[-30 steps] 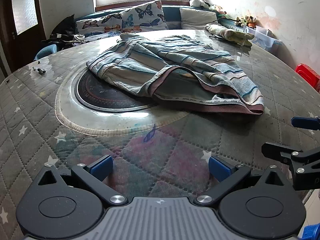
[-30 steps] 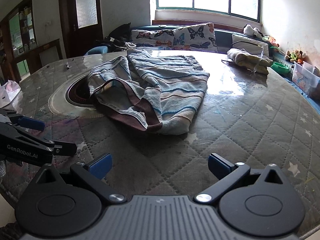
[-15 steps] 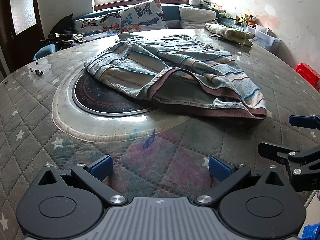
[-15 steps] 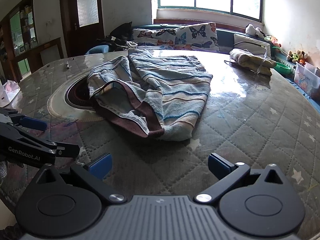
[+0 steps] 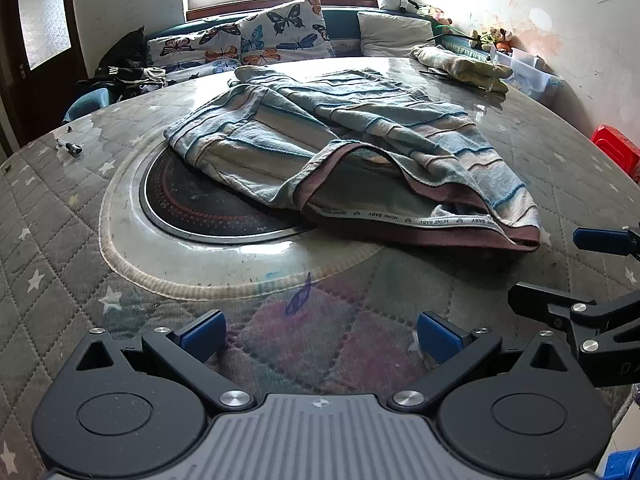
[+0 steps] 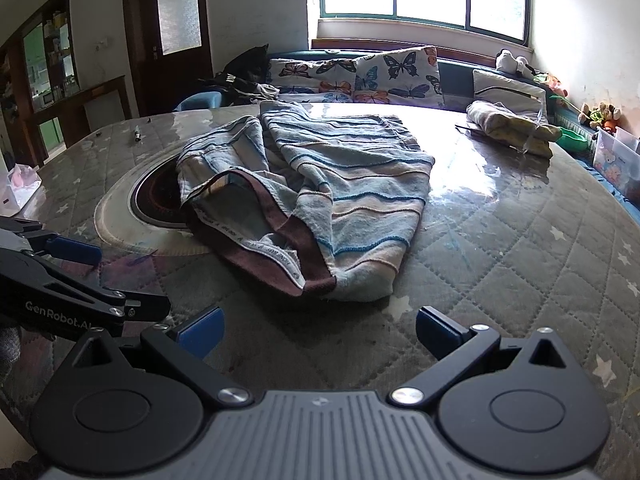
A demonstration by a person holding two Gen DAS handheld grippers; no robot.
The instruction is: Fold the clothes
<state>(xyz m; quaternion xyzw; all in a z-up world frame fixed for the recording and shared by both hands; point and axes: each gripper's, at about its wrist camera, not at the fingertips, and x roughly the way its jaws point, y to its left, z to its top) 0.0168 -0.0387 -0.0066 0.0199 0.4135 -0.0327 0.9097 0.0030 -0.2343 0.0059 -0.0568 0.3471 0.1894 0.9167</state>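
A crumpled pair of blue-and-beige striped trousers lies on the round table, its brown waistband gaping toward me. My left gripper hovers open over the quilted cover, short of the waistband, nothing between its blue pads. My right gripper is open too, just short of the waistband's near corner. Each gripper shows at the edge of the other's view: the right gripper and the left gripper.
The table has a quilted star cover and a round dark centre plate. A folded yellowish garment lies at the far right. Butterfly cushions line a bench behind. A red stool stands right.
Both grippers have edged forward toward the trousers, which now look closer in both views. Both stay open; the garment has not moved.
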